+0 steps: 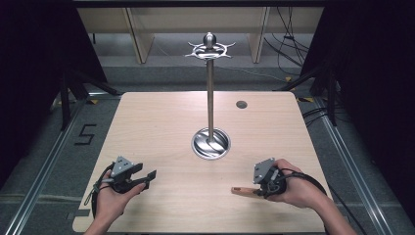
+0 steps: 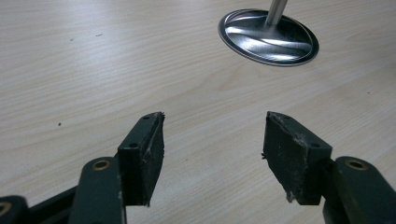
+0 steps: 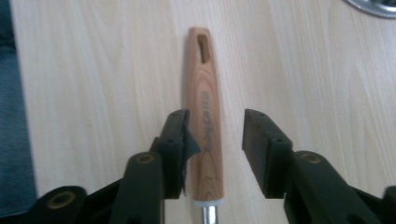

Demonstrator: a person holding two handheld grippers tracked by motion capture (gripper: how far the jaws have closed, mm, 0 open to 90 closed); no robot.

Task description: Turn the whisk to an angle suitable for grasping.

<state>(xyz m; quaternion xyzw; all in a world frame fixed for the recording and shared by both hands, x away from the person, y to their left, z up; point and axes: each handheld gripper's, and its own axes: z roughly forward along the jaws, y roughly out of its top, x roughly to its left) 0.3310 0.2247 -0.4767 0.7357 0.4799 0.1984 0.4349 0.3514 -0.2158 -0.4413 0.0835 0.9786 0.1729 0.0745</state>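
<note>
Black right gripper point(image 3: 215, 140) stands open astride the light wooden utensil handle point(image 3: 204, 121) at frame centre; centre both pads before closing.

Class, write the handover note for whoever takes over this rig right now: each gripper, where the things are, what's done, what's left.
Left gripper: open, empty, low over bare table.
Right gripper: open, jaws either side of the wooden-handled utensil, not clamped.
Utensil lies flat at the table's near right; its hanging slot points away from the gripper.
Hanging stand: mid-table, hooks bare.
Done: right gripper lined up.
Left: probably grip, lift, hang.
</note>
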